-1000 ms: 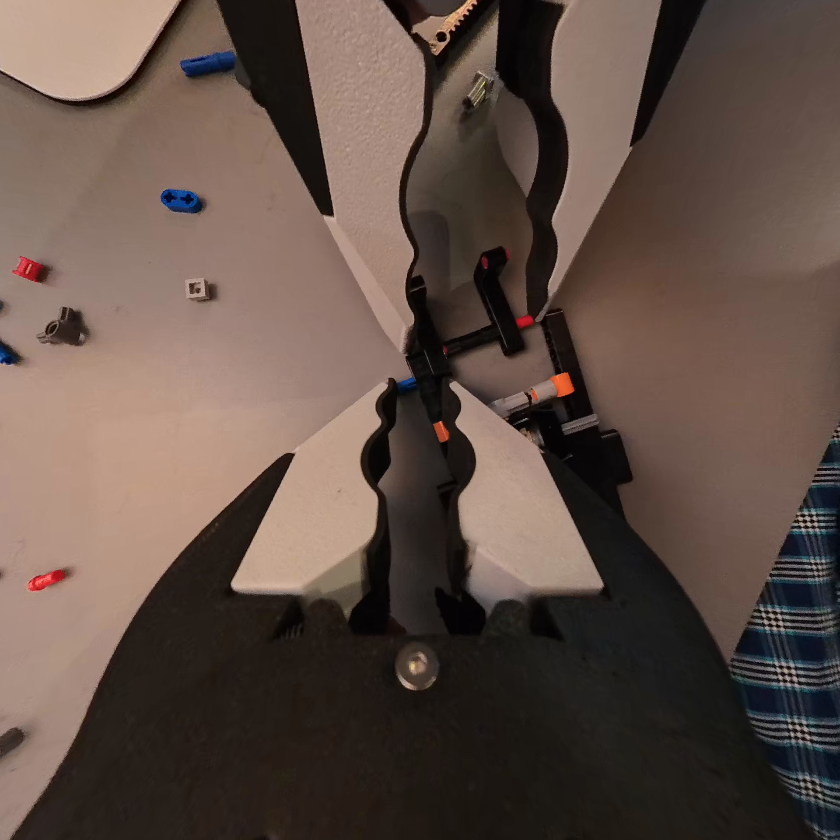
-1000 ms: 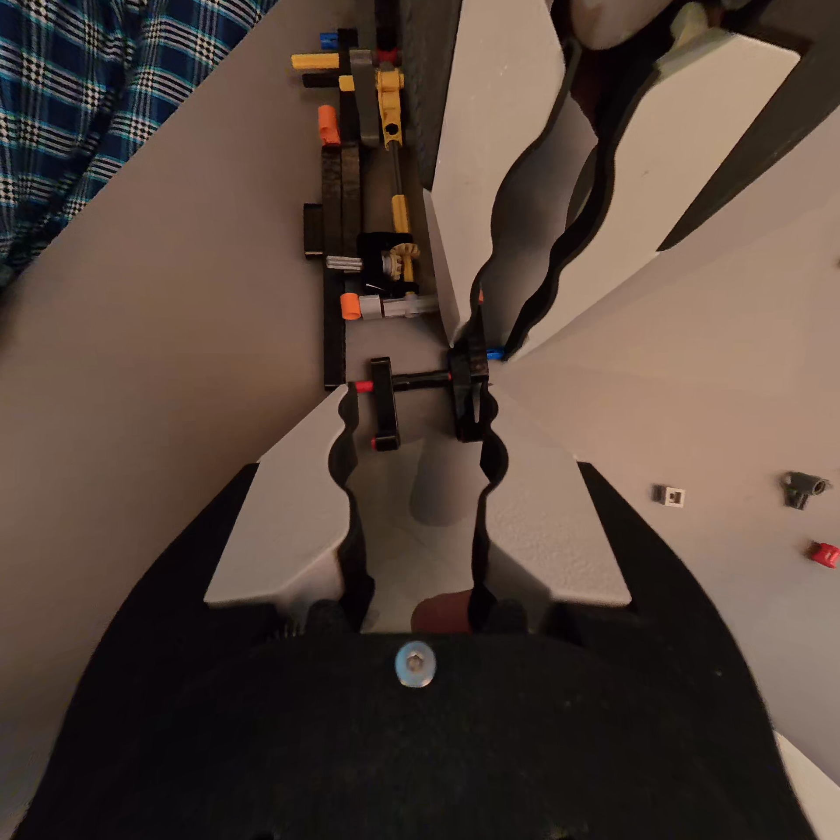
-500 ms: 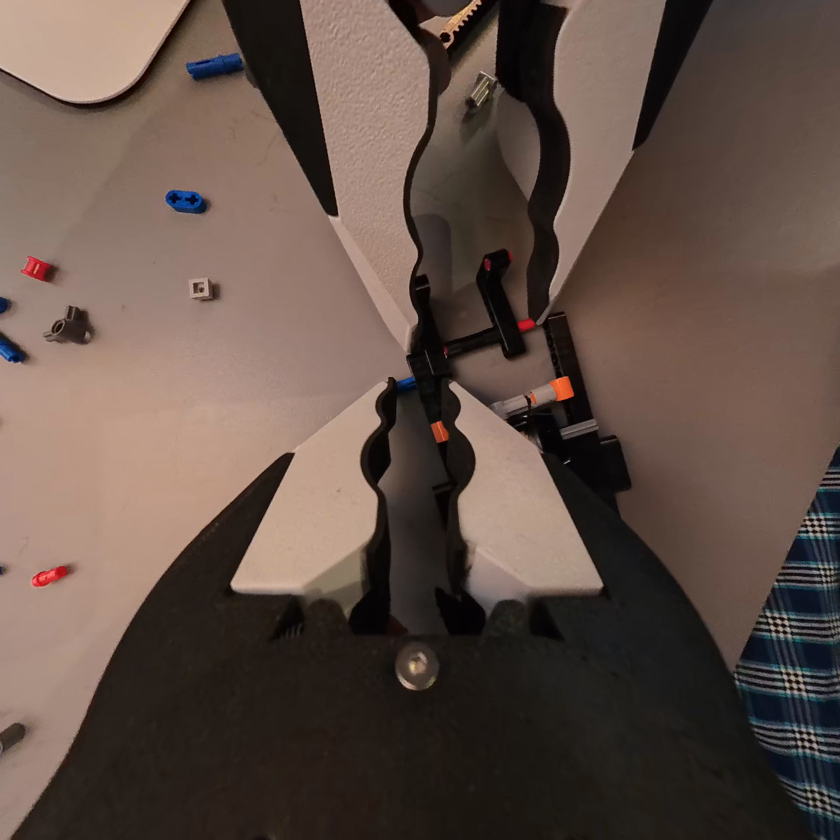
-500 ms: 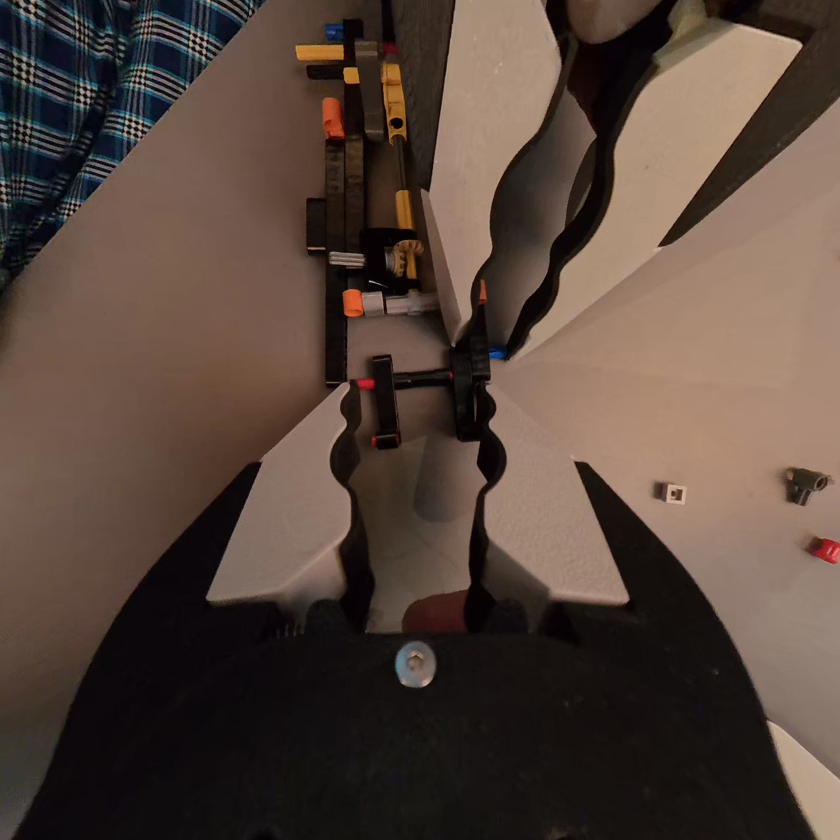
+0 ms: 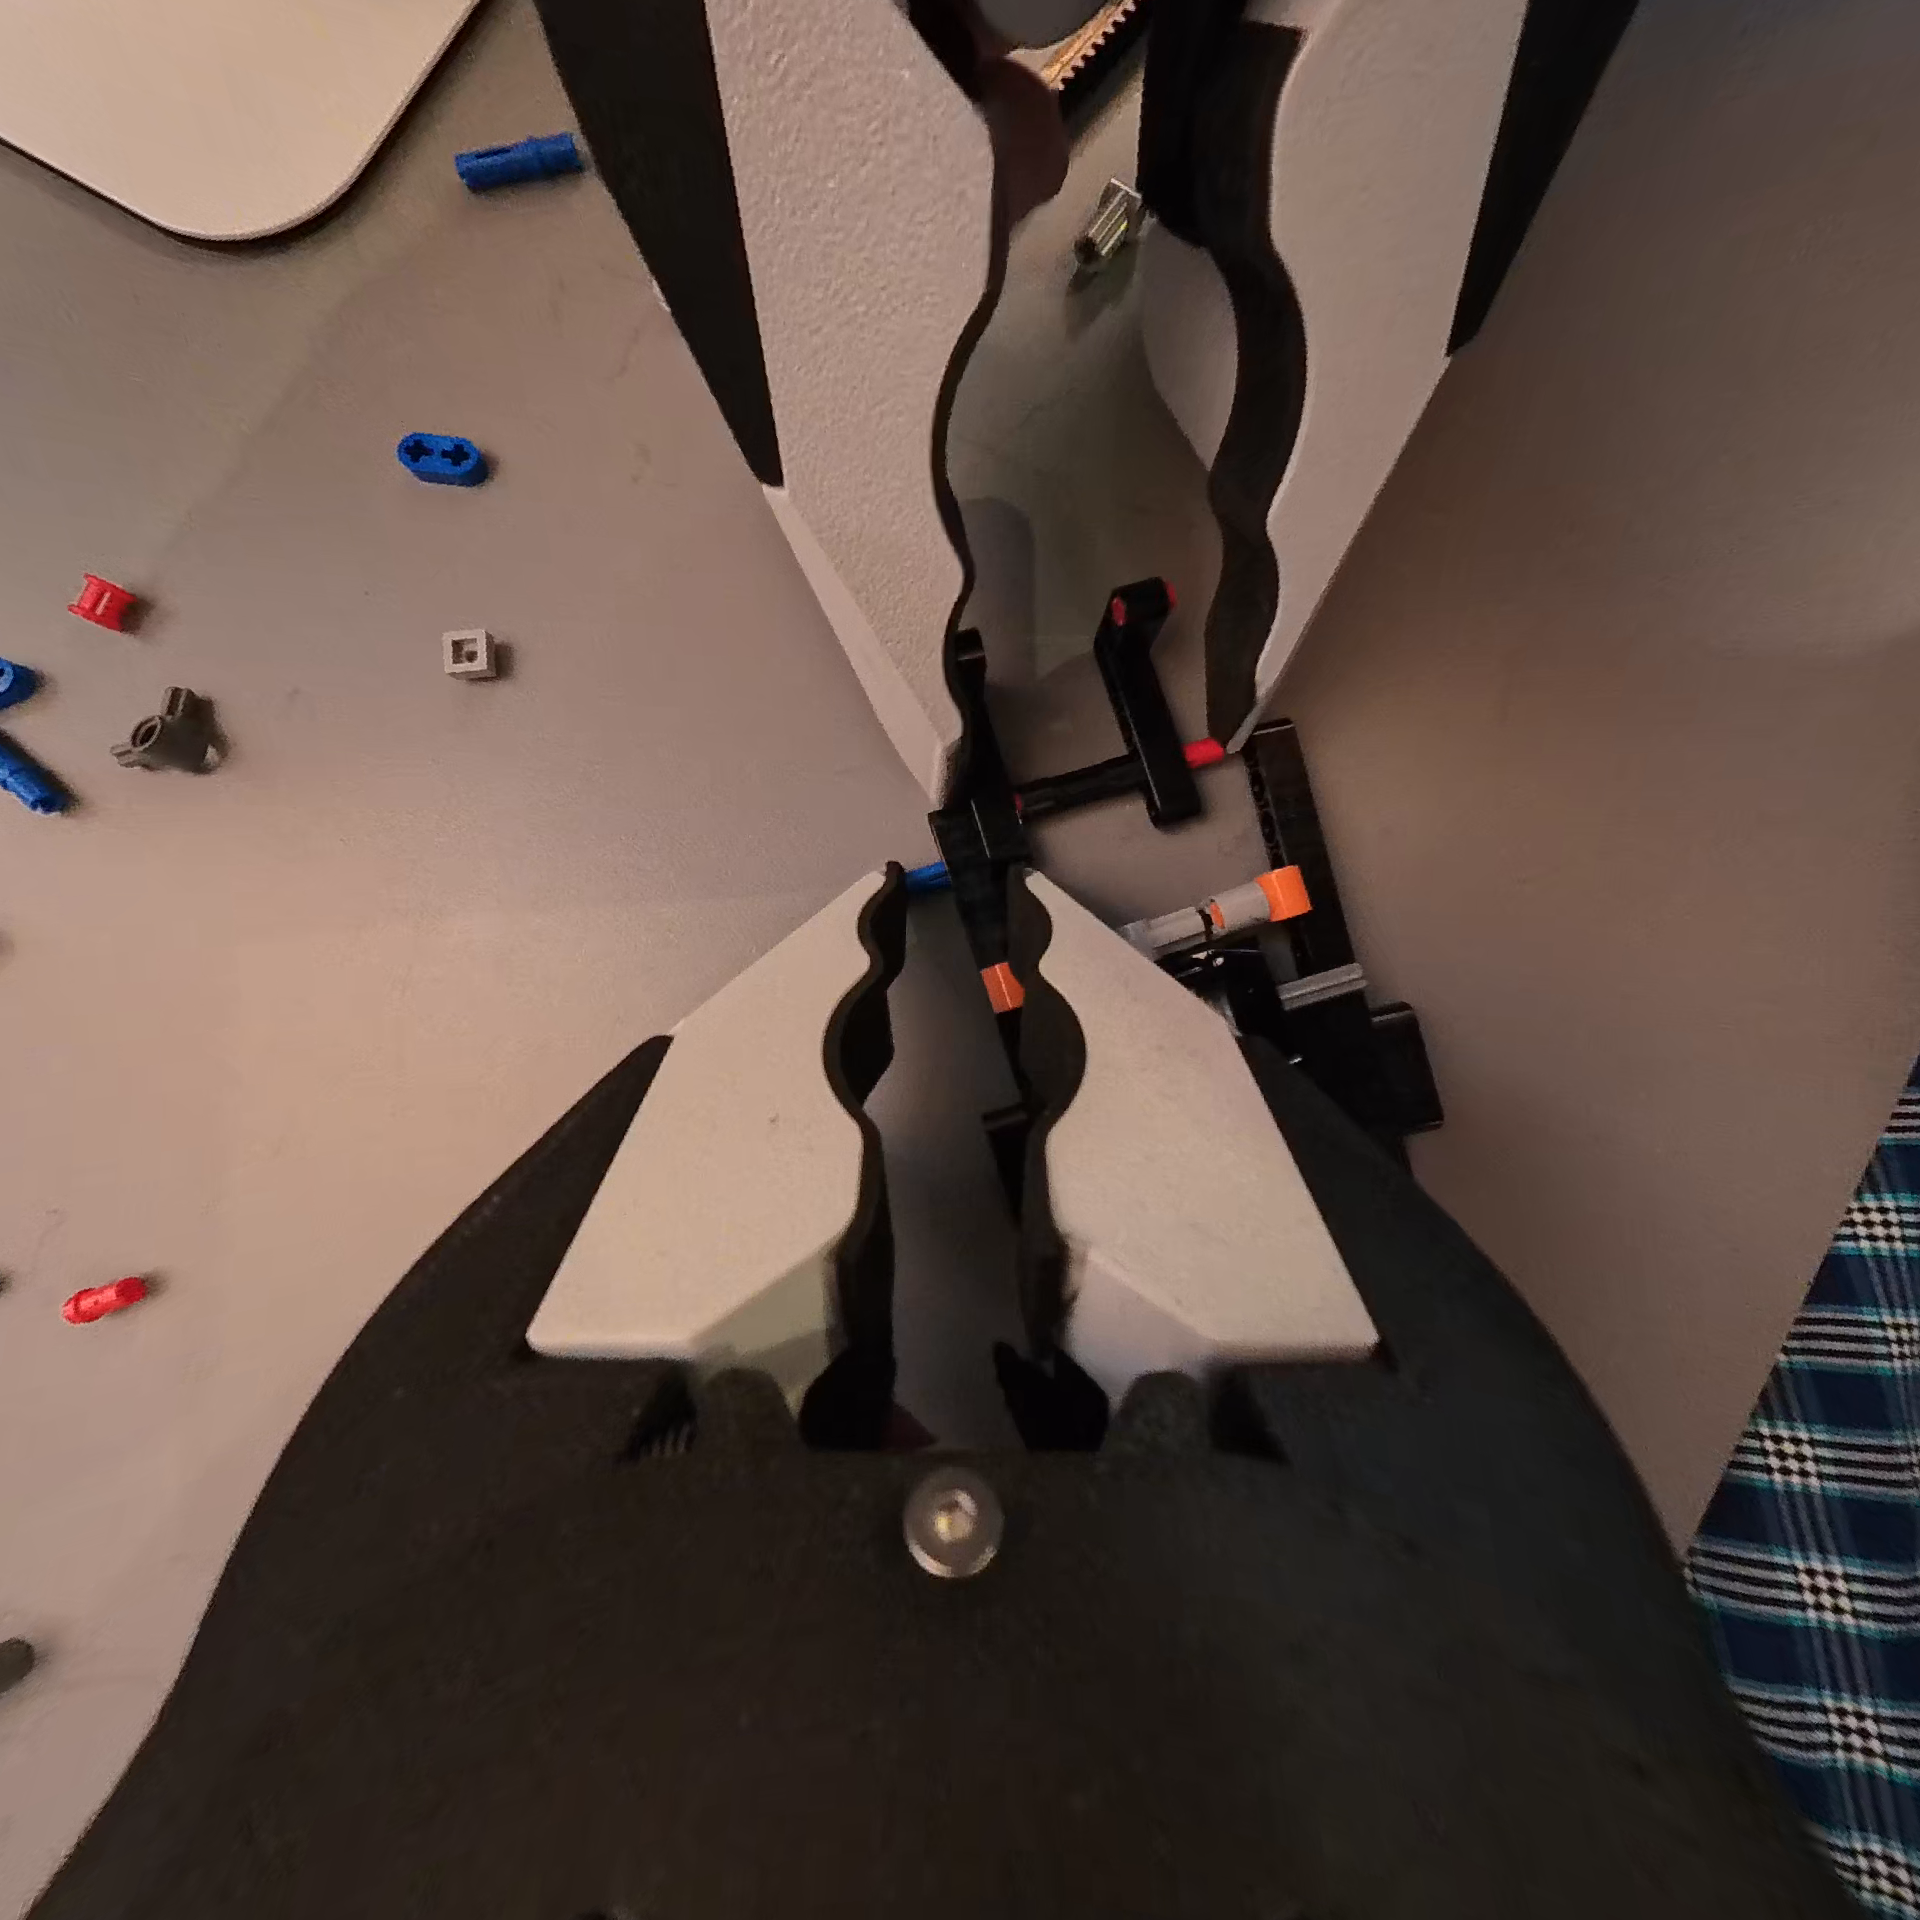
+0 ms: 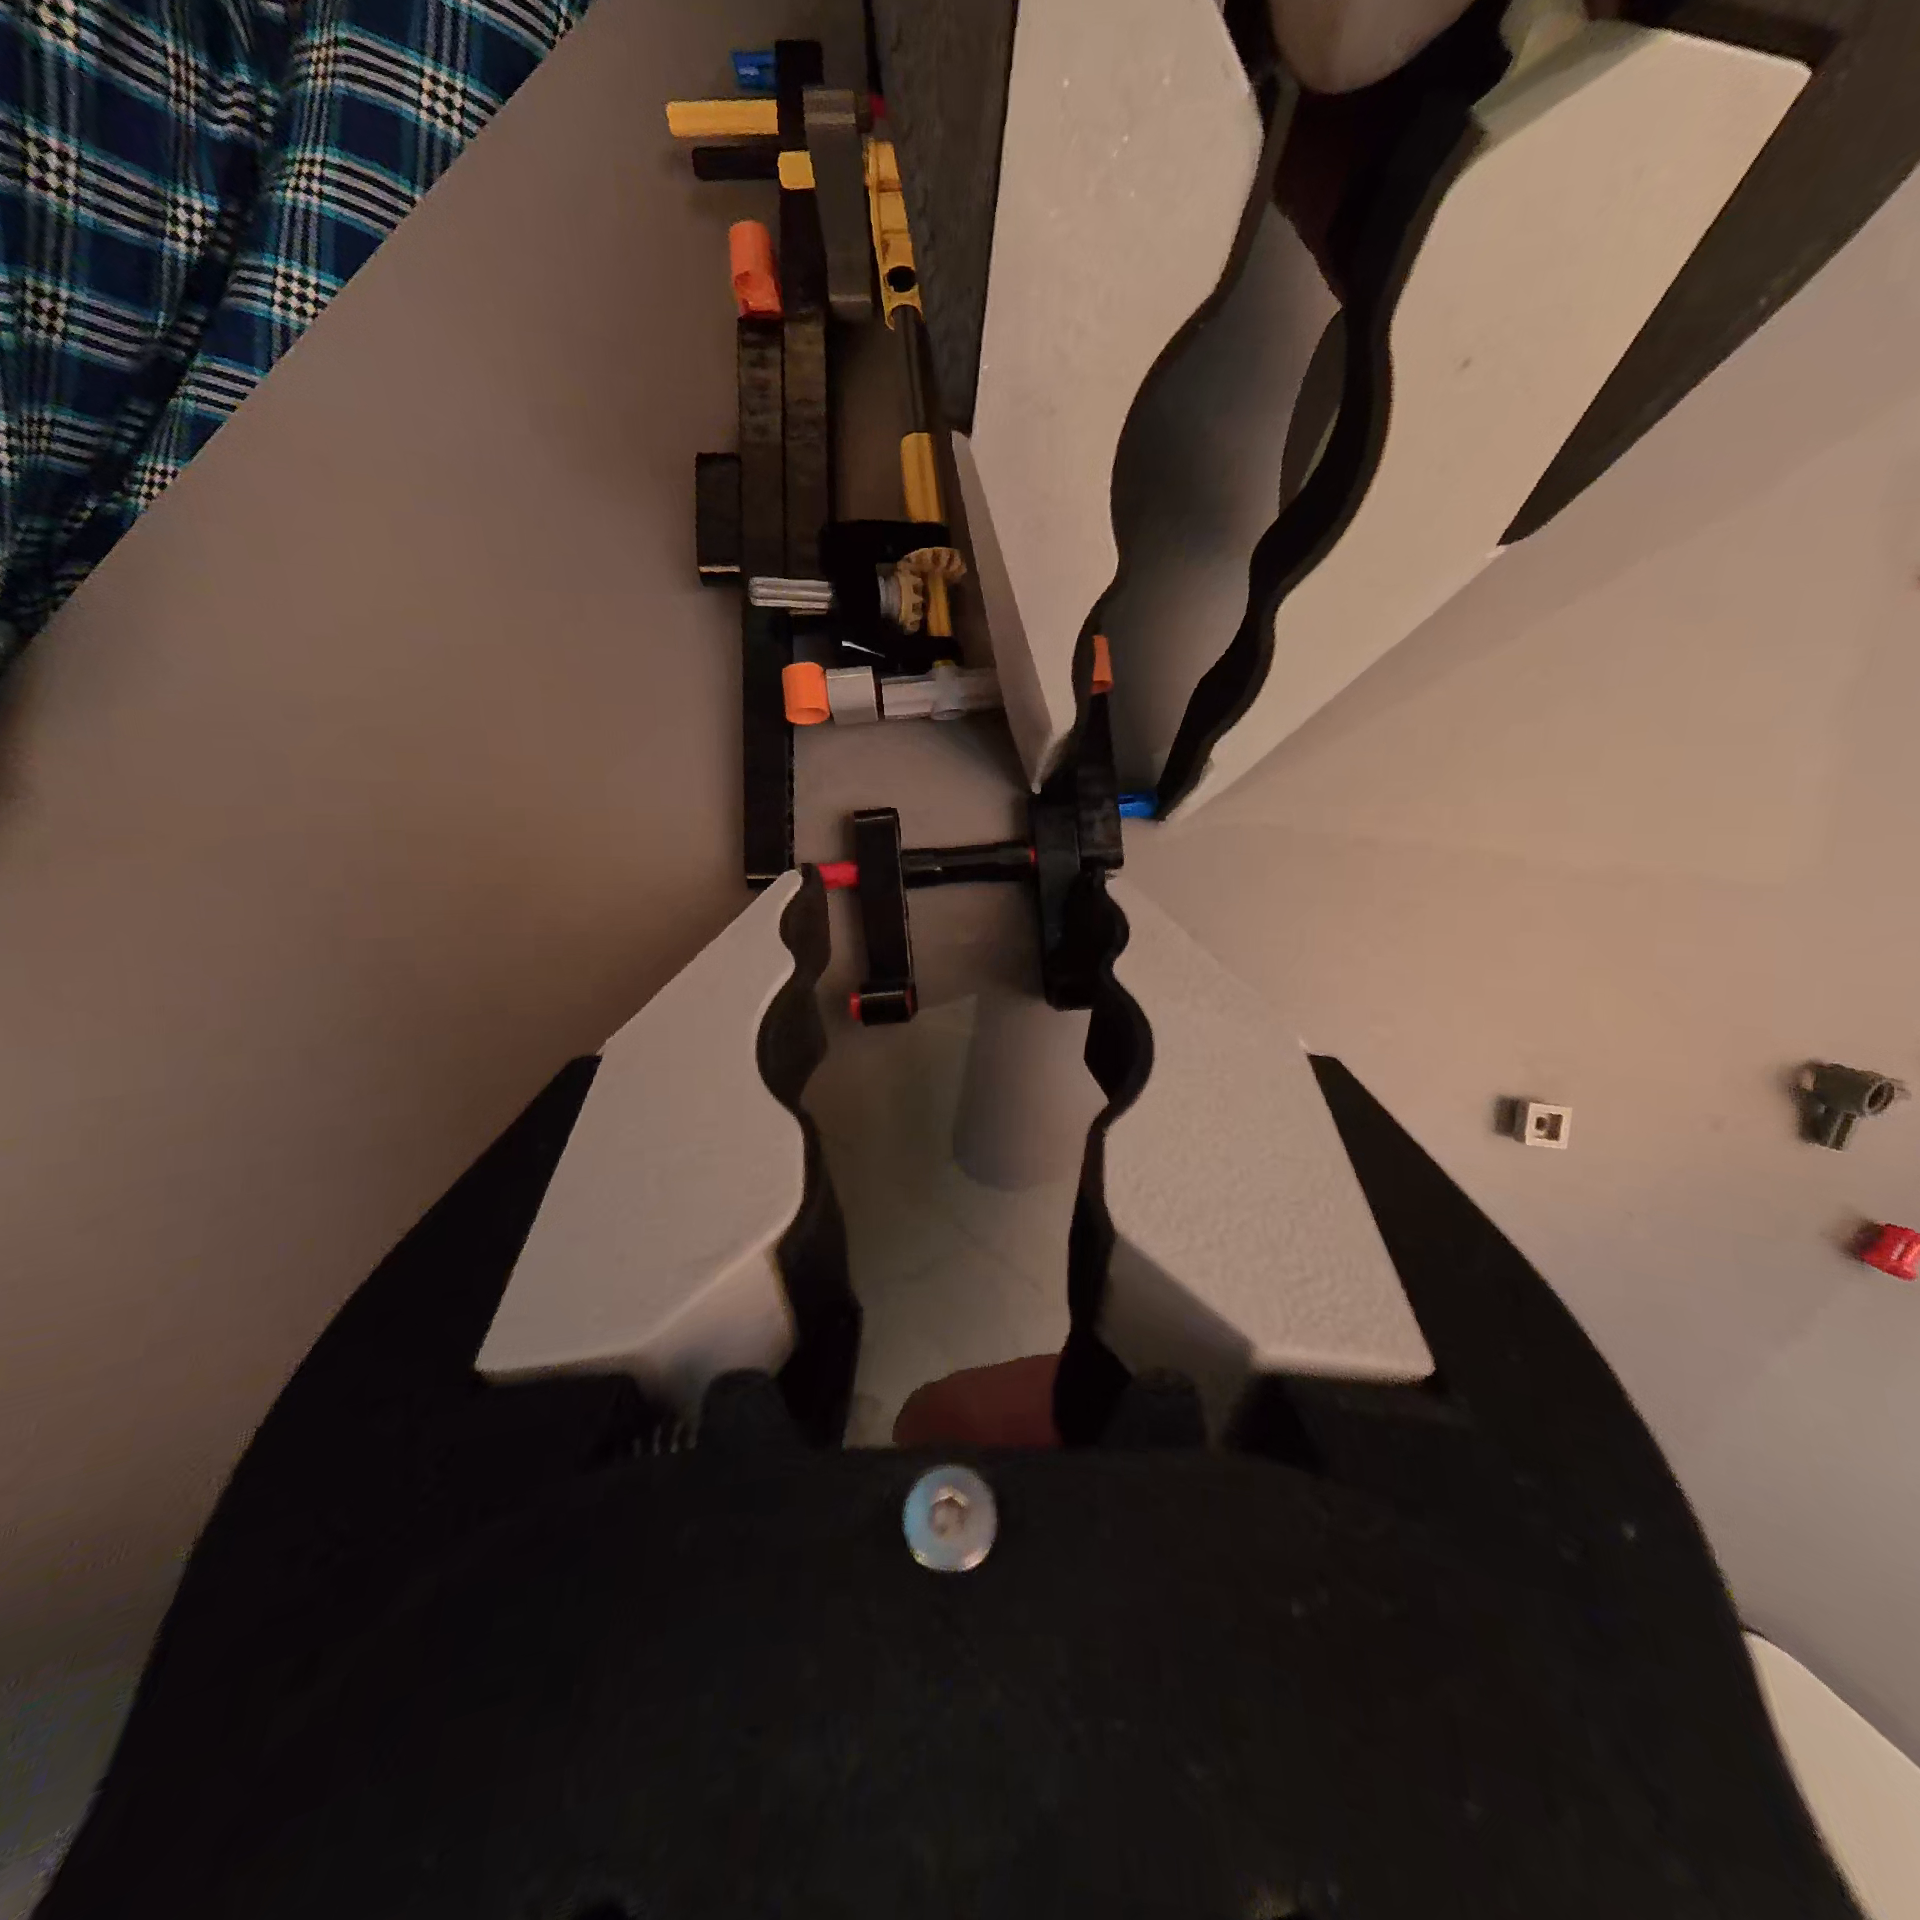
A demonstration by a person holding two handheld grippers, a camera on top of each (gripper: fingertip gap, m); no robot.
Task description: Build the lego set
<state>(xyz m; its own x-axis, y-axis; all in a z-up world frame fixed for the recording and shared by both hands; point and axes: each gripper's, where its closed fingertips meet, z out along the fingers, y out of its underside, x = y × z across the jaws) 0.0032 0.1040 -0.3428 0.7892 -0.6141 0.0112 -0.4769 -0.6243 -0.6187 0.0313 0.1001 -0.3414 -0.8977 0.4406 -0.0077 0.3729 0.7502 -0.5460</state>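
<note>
**Observer:** Where is the work?

**Operator:** The black beam (image 5: 982, 831) lies on the table (image 6: 416, 727), joined by a black axle (image 6: 966, 860) to a short crank (image 6: 883, 914). This unit sits just beside the long-beamed main assembly (image 6: 767, 665), apart from it.

**Observer:** Claw status?

**Operator:** My left gripper (image 5: 961, 878) is clenched across the beam and its blue pin (image 5: 925, 878). My right gripper (image 6: 956, 894) brackets the unit lengthwise. One tip meets the red pin (image 6: 834, 873) and the other lies against the beam. I cannot tell whether it is pressing yet.

**Observer:** Procedure?

**Operator:** I judge the step to be seating the crank along the axle.
1. Hold the left claw fixed as the anvil.
2. Close the right claw straight along the axle line, without twisting.
3. Keep the tip centred on the red pin, because an off-centre push may tilt the crank or skid the unit across the table.

**Observer:** Surroundings?

**Operator:** A loose grey square piece (image 5: 468, 655) and other small parts lie well apart. Plaid cloth (image 5: 1829, 1455) shows at the frame edge.
</note>
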